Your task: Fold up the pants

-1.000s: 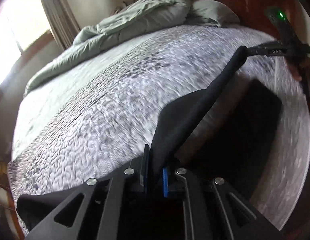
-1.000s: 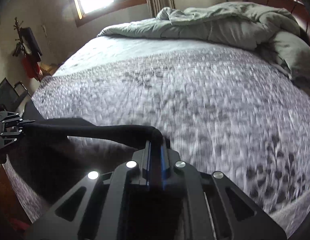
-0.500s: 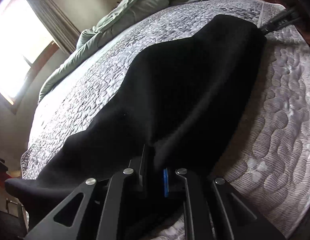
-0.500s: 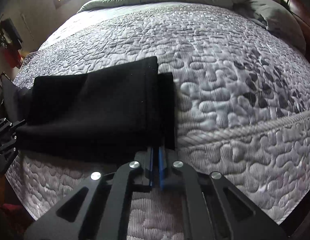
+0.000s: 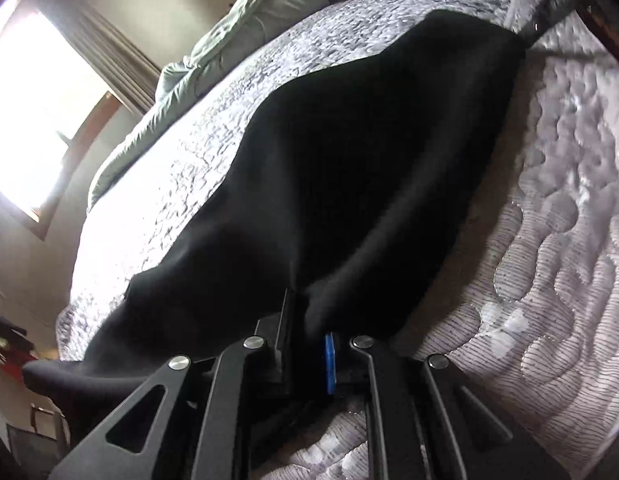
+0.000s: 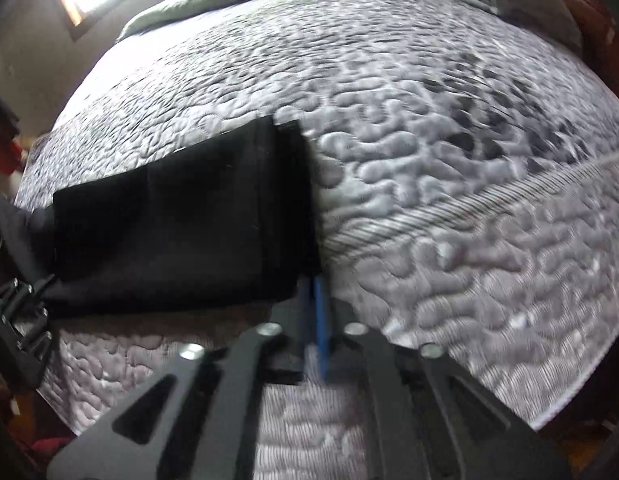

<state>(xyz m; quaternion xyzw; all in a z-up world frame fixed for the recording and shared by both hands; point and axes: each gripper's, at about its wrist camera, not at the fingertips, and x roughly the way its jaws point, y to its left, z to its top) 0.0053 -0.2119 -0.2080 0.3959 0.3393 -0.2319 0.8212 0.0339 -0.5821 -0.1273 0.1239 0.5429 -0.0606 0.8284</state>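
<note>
Left wrist view shows your left tool [image 5: 309, 336] clamped tight on a fold of the black pants [image 5: 349, 168], which spread flat away from it toward one o'clock across the grey quilted bed [image 5: 557, 240]. At the far corner of the cloth, near one o'clock, your right tool [image 5: 543, 24] meets the edge of the pants. From the right wrist view, your right tool [image 6: 314, 300] has its jaws opening, with the near corner of the pants [image 6: 181, 220] just at the blue pads [image 6: 320, 320]; whether they grip it cannot be told through the blur. The pants lie folded at nine o'clock, reaching to your left tool [image 6: 25, 320] at the left edge. A green comforter [image 5: 245, 28] is bunched at twelve o'clock.
</note>
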